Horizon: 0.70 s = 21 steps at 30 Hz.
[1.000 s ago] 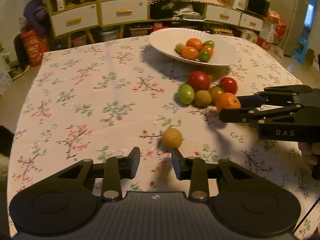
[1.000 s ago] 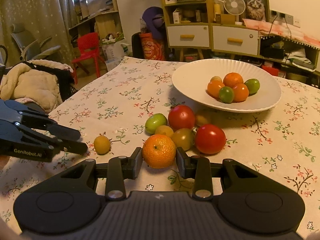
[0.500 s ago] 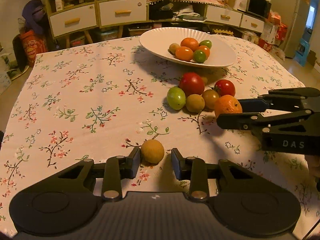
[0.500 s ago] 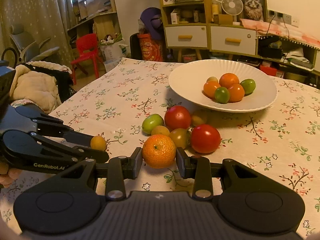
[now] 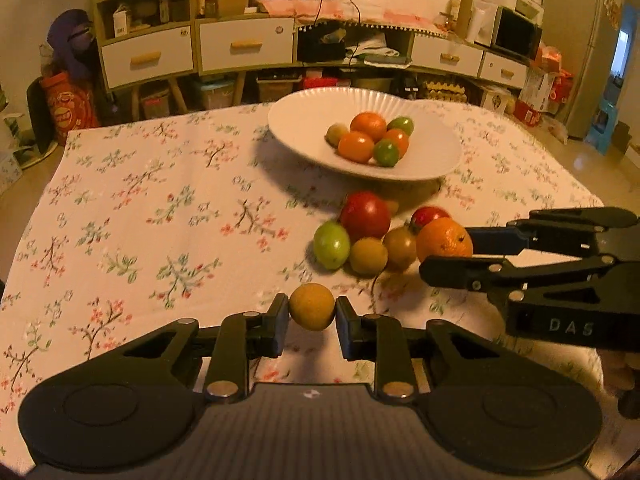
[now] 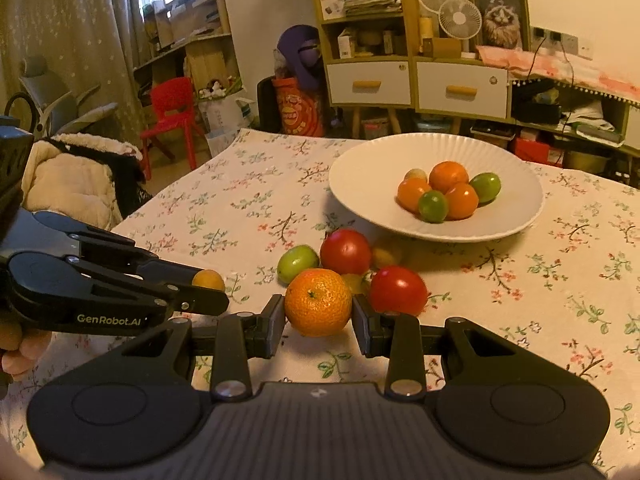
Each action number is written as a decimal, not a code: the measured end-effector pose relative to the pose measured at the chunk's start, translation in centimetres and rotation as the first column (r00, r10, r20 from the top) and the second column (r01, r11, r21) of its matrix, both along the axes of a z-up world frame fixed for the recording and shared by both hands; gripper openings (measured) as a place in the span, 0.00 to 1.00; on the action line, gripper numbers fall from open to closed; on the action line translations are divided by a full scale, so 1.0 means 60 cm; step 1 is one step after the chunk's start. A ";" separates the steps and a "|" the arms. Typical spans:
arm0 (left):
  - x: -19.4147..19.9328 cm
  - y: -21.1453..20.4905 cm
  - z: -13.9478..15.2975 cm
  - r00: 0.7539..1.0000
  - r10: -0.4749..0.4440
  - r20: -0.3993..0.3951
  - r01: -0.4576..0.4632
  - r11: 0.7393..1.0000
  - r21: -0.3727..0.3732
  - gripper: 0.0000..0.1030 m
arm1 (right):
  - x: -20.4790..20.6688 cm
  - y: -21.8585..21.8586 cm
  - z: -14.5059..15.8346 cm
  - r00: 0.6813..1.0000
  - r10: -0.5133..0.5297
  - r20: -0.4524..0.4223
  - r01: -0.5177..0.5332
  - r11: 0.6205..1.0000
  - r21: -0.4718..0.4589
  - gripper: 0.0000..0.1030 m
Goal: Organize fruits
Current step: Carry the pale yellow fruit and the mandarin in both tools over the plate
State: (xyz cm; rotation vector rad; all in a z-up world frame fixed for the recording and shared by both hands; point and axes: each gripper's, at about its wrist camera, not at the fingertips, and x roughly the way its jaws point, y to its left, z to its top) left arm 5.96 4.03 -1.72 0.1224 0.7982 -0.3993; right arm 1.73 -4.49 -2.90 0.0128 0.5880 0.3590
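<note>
My left gripper (image 5: 312,314) is shut on a small yellow fruit (image 5: 311,306), its pads pressed on both sides; the same fruit (image 6: 208,280) shows between the left gripper's fingers in the right wrist view. My right gripper (image 6: 318,314) is shut on an orange mandarin (image 6: 318,307), seen from the side as the mandarin (image 5: 444,237) in the left wrist view. A white bowl (image 5: 304,136) at the far side holds several orange and green fruits. In front of it on the cloth lie a red tomato (image 5: 365,215), a green fruit (image 5: 331,244) and other small fruits.
The table has a floral cloth (image 5: 140,208). Behind it stand drawers and shelves (image 5: 240,44). A red chair (image 6: 172,116) and a padded seat (image 6: 68,184) stand off the table's left edge in the right wrist view. A hand (image 6: 16,348) holds the left gripper.
My left gripper moved up to the small yellow fruit and its jaws shut on it. The right gripper kept its grip on the mandarin and stayed put.
</note>
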 end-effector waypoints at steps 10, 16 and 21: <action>0.018 -0.047 0.029 0.998 -0.020 0.054 0.021 0.999 -0.028 0.25 | 0.019 -0.032 0.028 0.998 -0.053 0.035 0.052 0.998 0.019 0.32; 0.041 -0.075 0.038 0.996 -0.020 0.083 0.024 0.999 -0.044 0.25 | 0.041 -0.059 0.040 0.995 -0.090 0.049 0.090 0.996 0.012 0.32; 0.062 -0.098 0.042 0.995 -0.021 0.093 0.025 0.999 -0.043 0.25 | 0.062 -0.081 0.050 0.993 -0.101 0.057 0.102 0.995 -0.007 0.32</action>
